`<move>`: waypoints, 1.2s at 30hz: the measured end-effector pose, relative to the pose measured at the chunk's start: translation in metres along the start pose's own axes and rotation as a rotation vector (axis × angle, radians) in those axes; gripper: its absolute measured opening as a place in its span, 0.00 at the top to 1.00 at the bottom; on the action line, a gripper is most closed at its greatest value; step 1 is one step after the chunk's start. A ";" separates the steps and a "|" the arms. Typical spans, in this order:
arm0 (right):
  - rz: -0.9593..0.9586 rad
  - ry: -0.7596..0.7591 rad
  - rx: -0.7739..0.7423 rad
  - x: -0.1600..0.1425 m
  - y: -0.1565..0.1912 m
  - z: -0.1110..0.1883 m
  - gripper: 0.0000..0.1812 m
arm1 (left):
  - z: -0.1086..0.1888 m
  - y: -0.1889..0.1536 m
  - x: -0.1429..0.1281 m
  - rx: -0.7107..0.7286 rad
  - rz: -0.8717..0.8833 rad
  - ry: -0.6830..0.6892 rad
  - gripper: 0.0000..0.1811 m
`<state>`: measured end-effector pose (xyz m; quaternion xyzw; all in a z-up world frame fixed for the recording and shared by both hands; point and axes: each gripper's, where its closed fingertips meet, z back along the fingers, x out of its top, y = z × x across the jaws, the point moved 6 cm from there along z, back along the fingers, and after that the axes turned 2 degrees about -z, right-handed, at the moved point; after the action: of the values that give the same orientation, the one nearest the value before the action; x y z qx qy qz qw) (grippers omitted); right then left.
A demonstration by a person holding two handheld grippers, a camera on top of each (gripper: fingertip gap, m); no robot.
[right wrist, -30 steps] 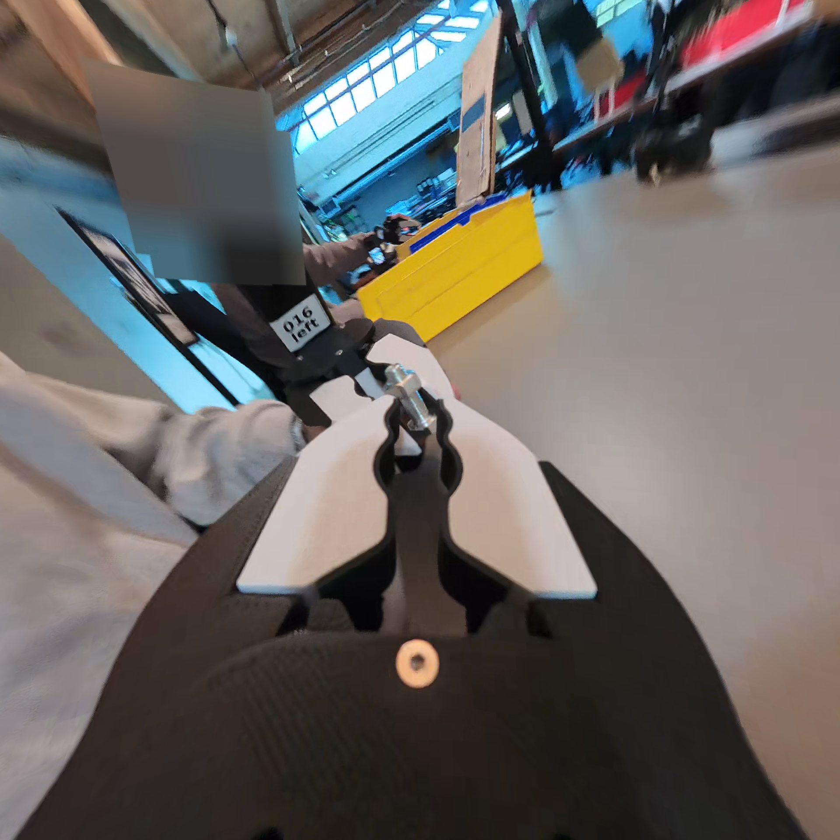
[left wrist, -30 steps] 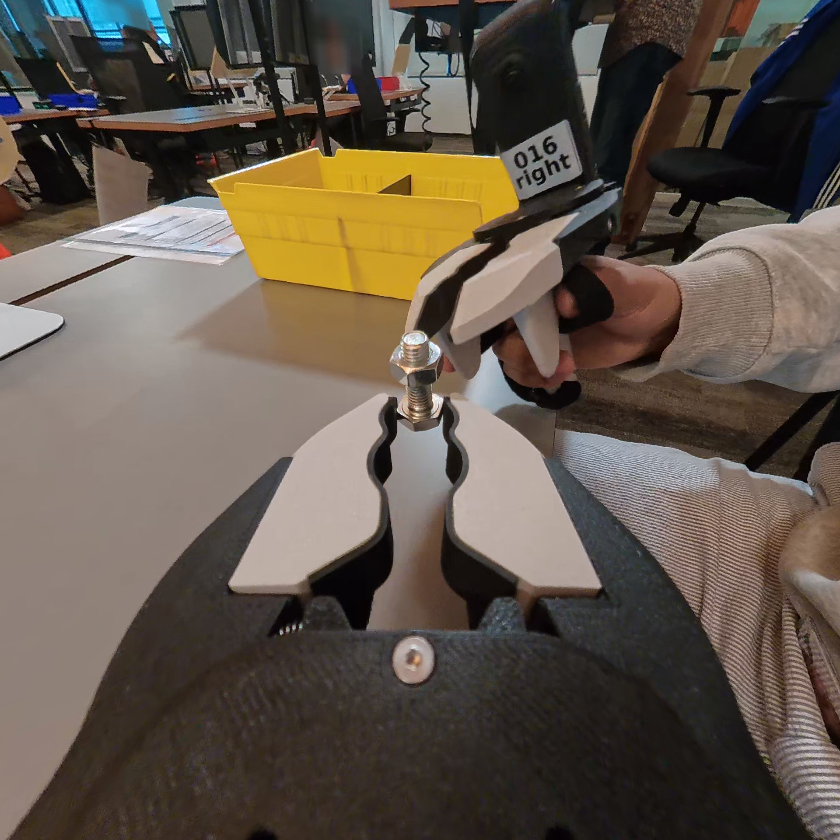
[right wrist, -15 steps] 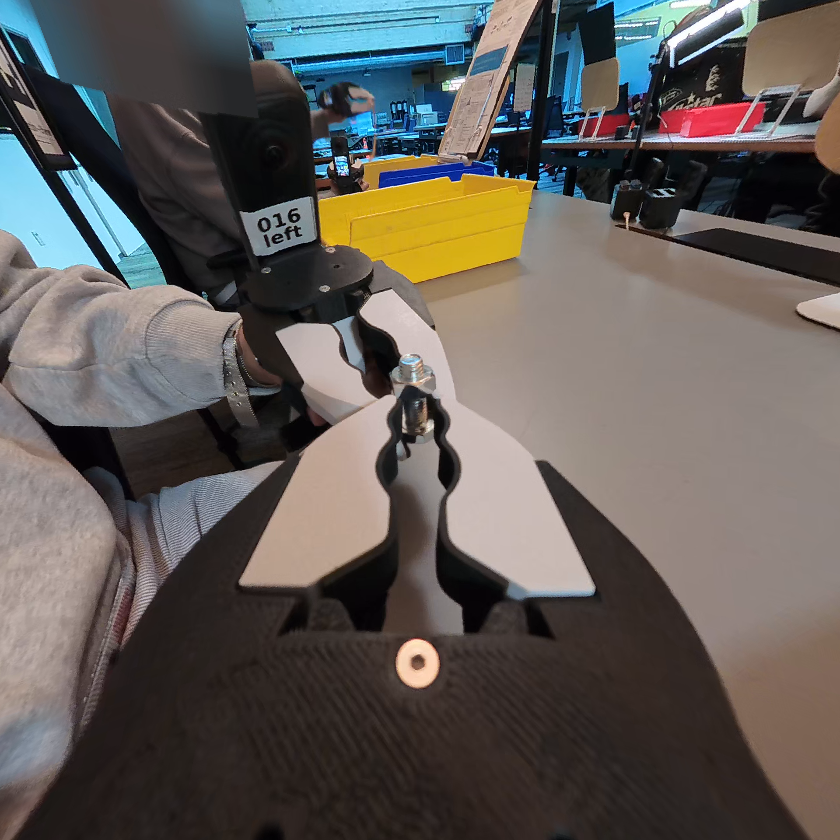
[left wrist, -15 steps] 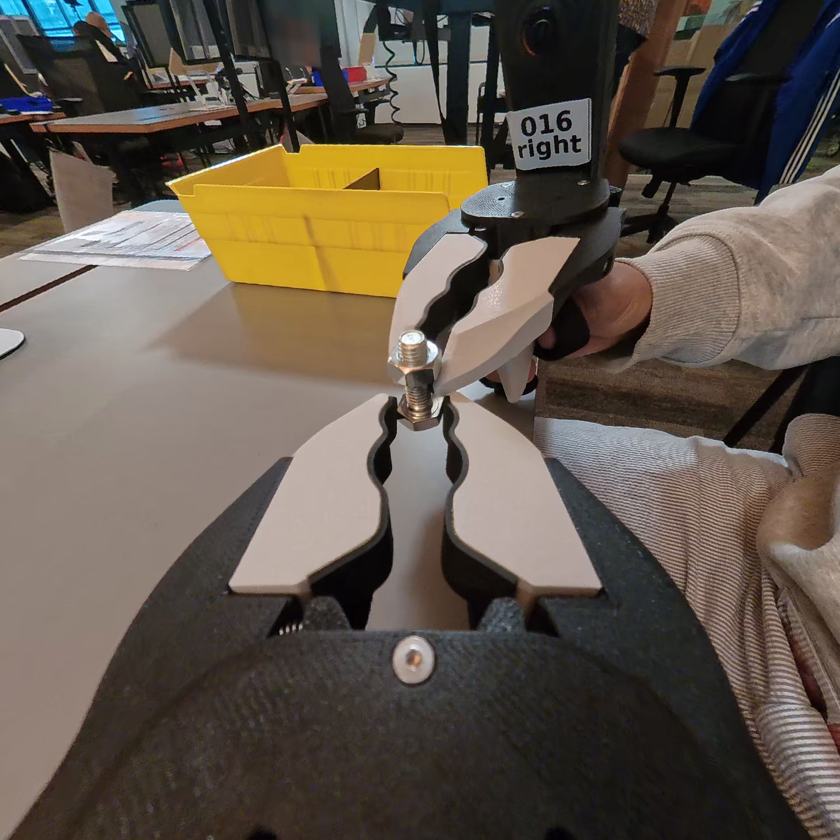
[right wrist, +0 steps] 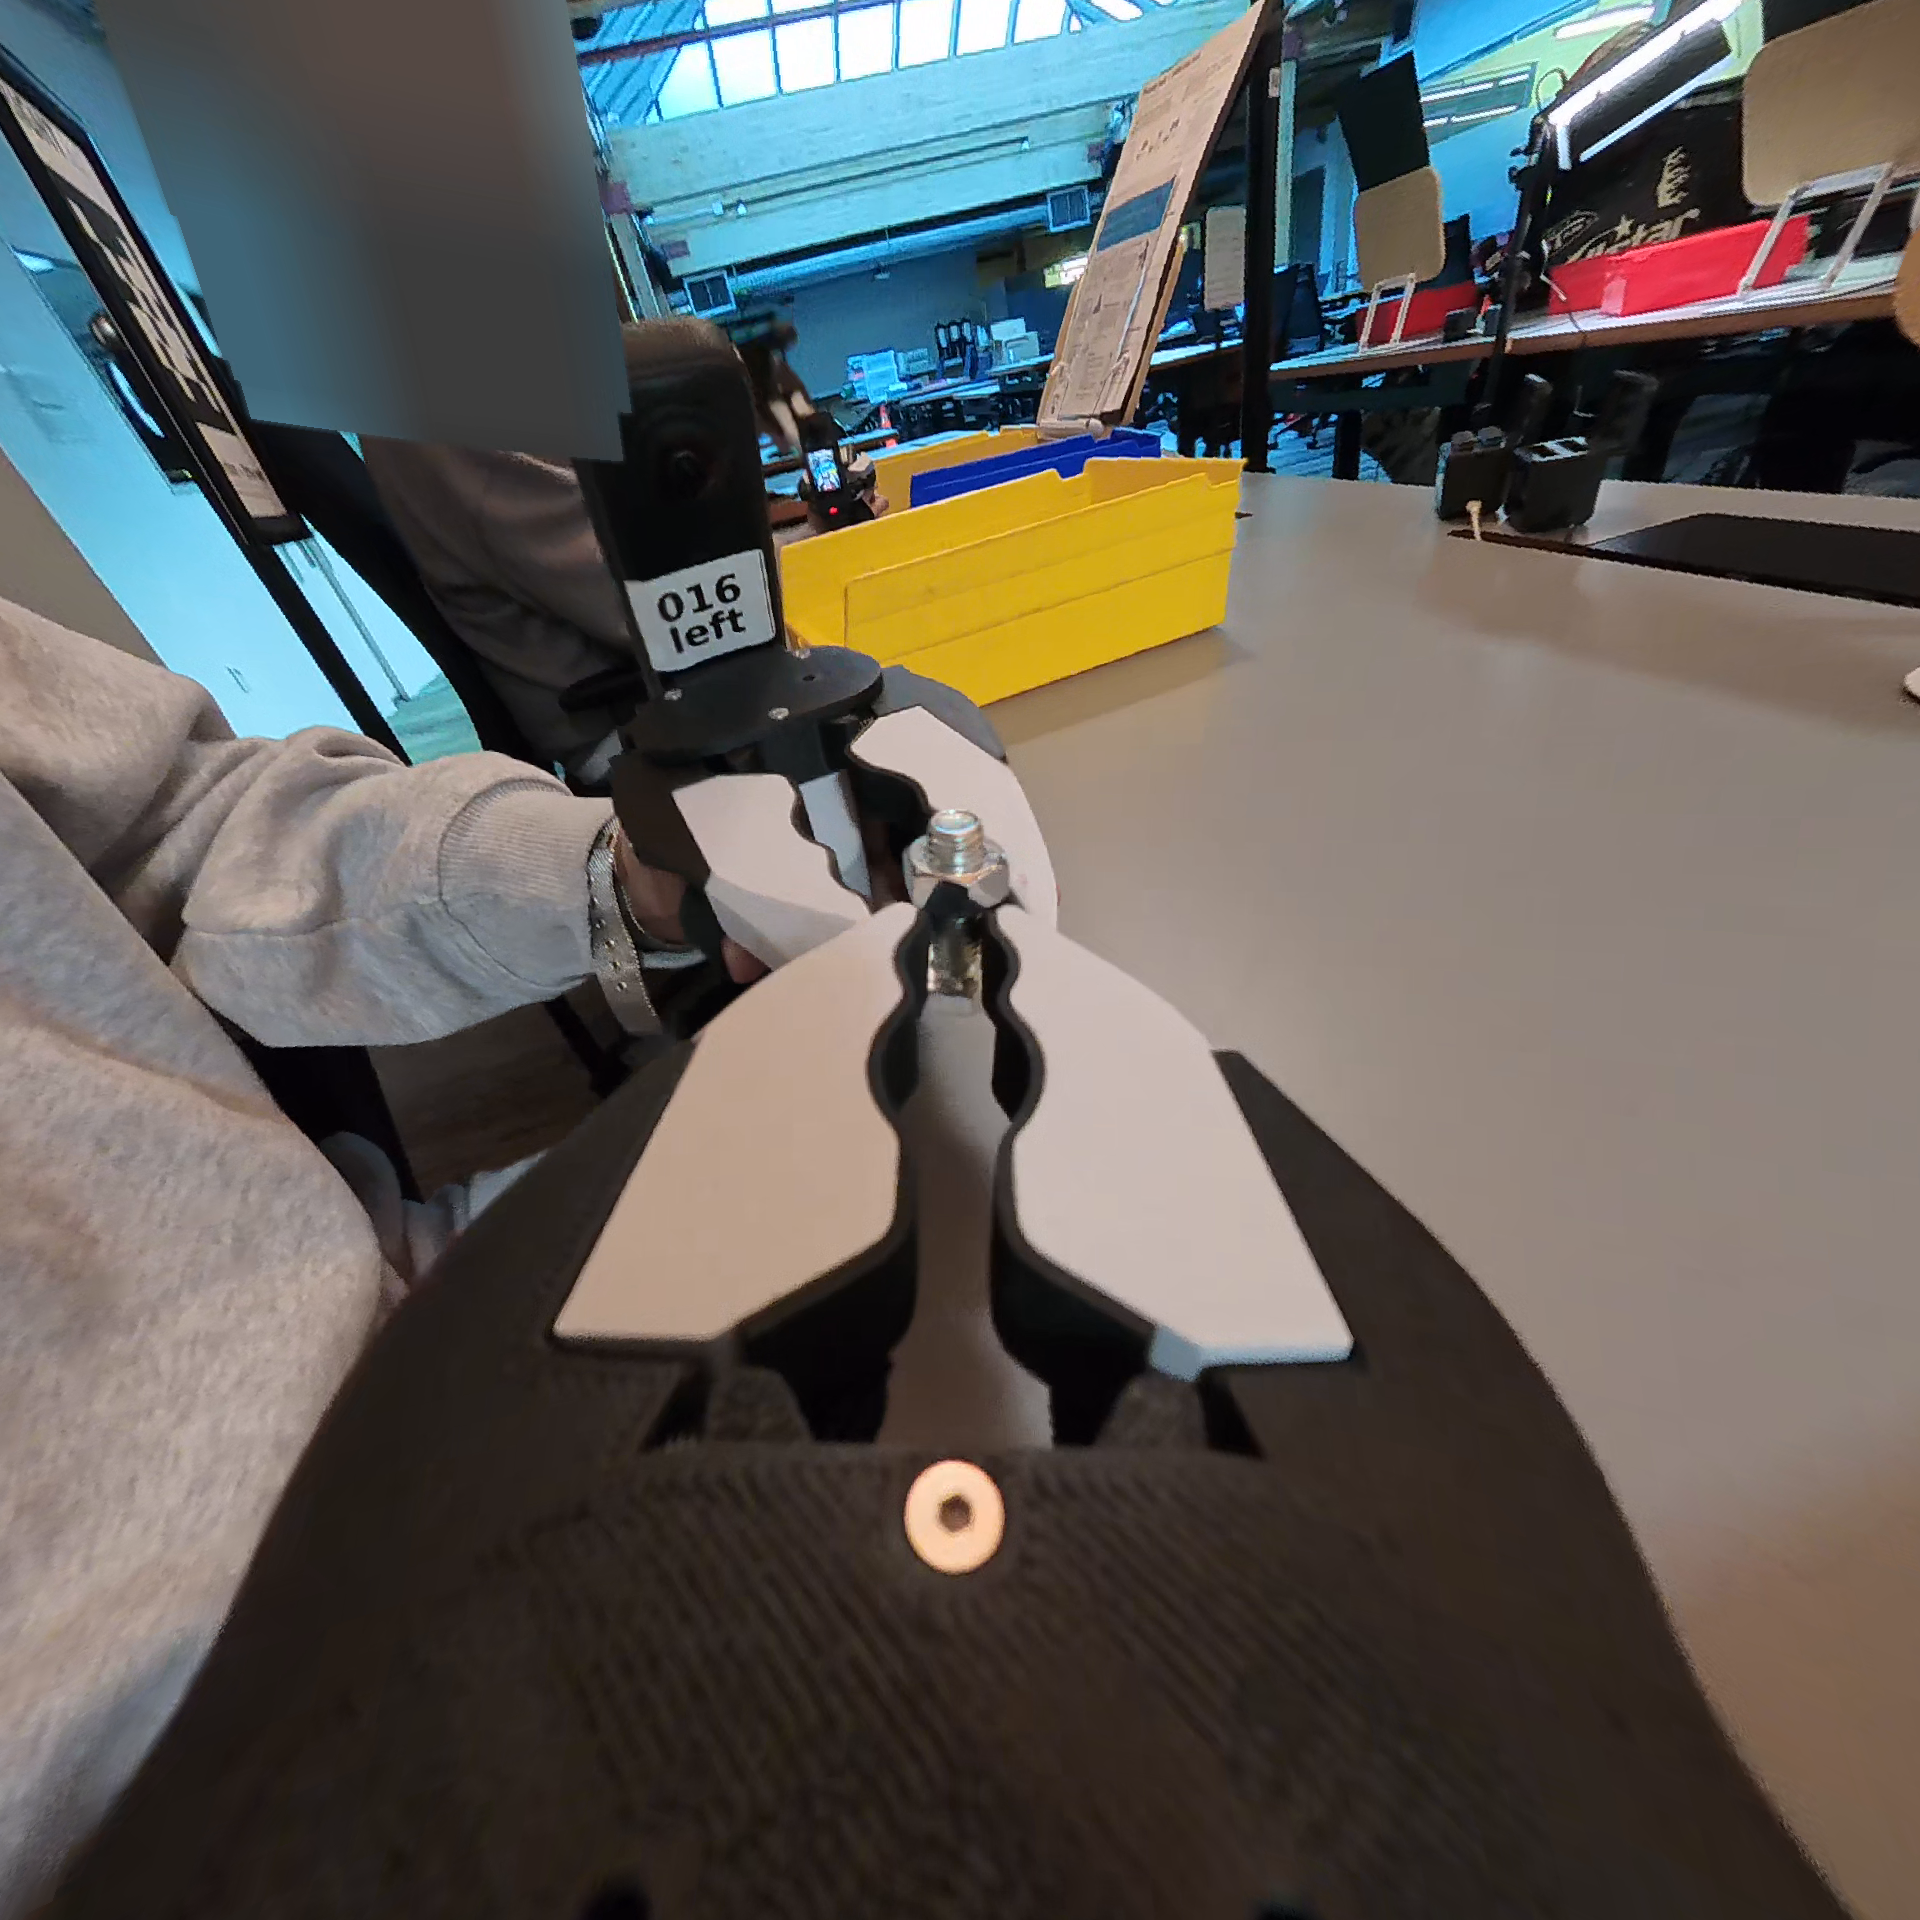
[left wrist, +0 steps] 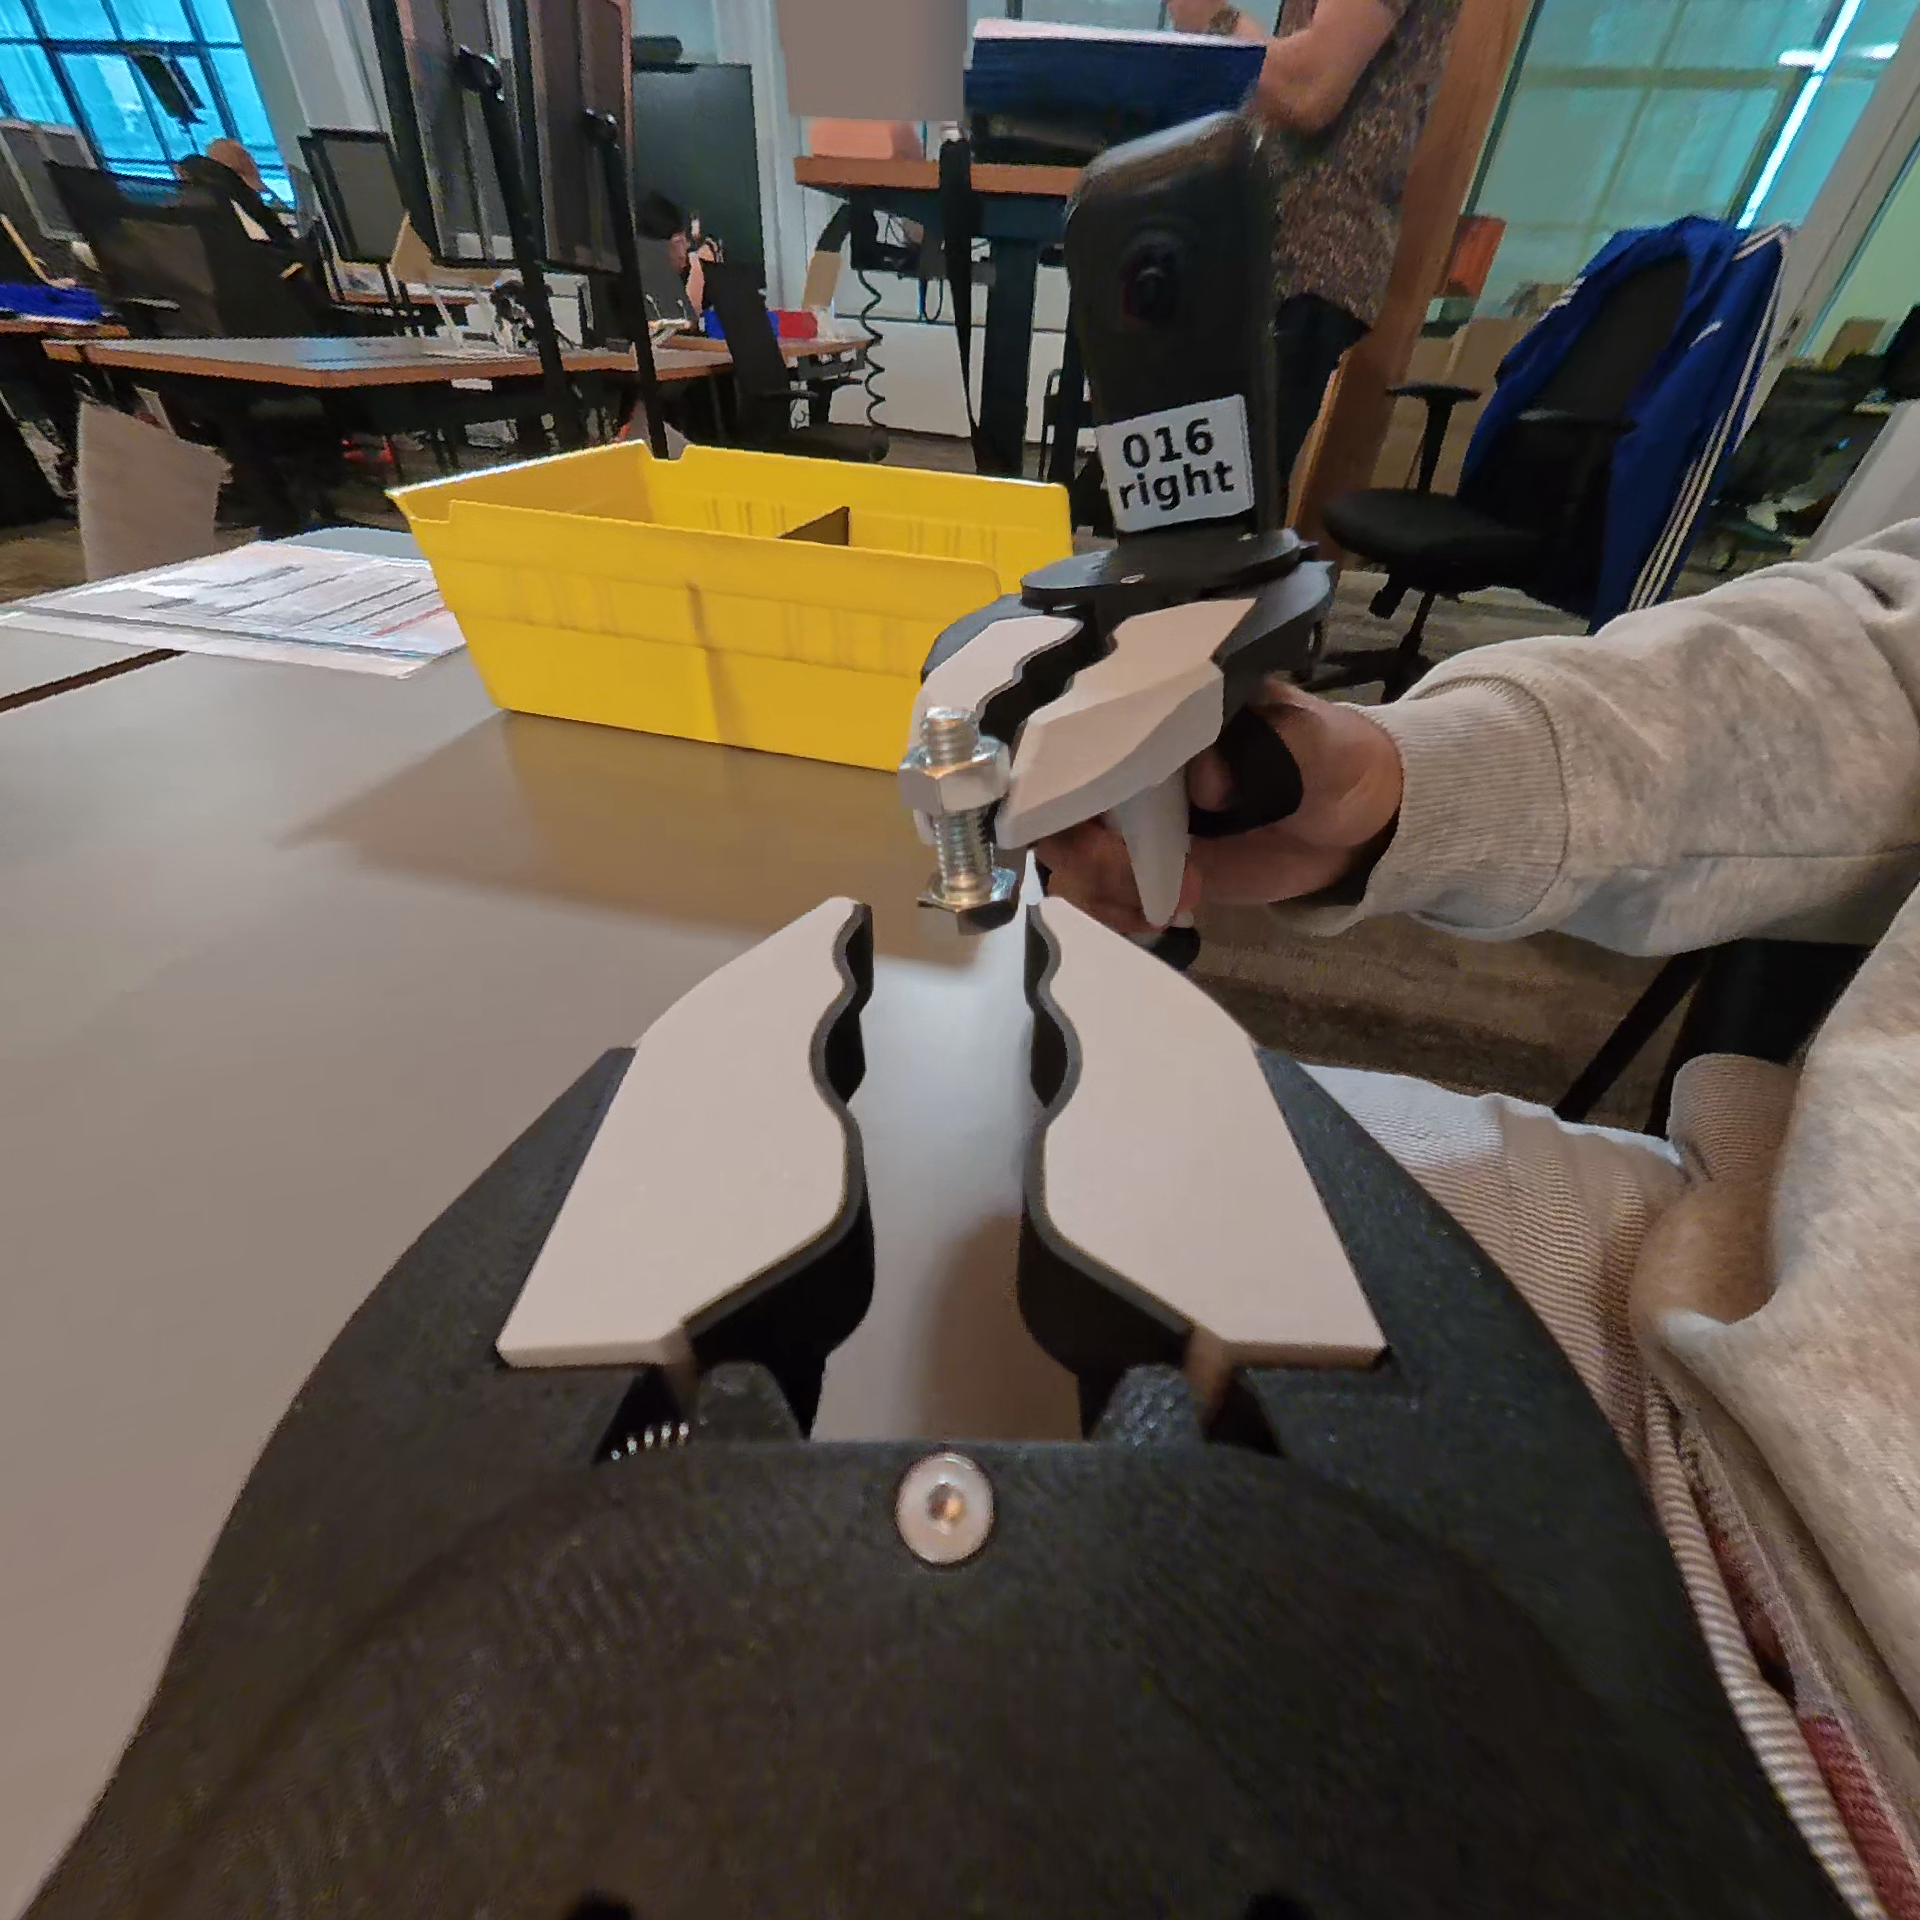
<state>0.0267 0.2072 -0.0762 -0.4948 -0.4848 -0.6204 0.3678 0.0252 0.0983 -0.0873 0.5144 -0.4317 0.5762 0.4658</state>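
Observation:
A silver bolt [left wrist: 958, 831] with a hex nut [left wrist: 951, 777] threaded on it stands upright, head down, above the grey table [left wrist: 312, 935]. My right gripper [left wrist: 977, 779] is shut on the bolt at the nut. In the right wrist view the bolt [right wrist: 952, 940] sits between the tips of that gripper [right wrist: 954, 920], with the nut [right wrist: 954, 871] just above them. My left gripper [left wrist: 948, 920] is open and empty, its tips just below and on either side of the bolt head. It also shows in the right wrist view [right wrist: 883, 842], behind the bolt.
A yellow bin [left wrist: 727, 613] stands on the table beyond the grippers, also in the right wrist view [right wrist: 1018, 592], with a blue bin [right wrist: 997, 473] behind it. Papers [left wrist: 260, 603] lie far left. A black mat [right wrist: 1766, 551] and small black items [right wrist: 1527, 478] sit far right. Left and right tips are no more than a few centimetres apart.
My left gripper has opened and let go of the bolt head. My right gripper has closed on the bolt at the nut and now carries it, slightly raised.

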 end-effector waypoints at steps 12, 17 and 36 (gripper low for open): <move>-0.056 -0.045 0.099 0.003 0.007 0.002 0.95 | -0.002 -0.008 0.002 -0.083 0.030 -0.038 0.82; -0.021 -0.031 0.105 0.002 0.010 0.000 0.95 | -0.001 -0.010 0.002 -0.103 0.040 -0.049 0.82; 0.002 -0.039 0.118 0.002 0.013 -0.001 0.95 | -0.001 -0.012 0.002 -0.126 0.052 -0.057 0.87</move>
<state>0.0381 0.2029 -0.0709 -0.4848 -0.5271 -0.5806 0.3873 0.0363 0.1019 -0.0849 0.4890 -0.4933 0.5450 0.4696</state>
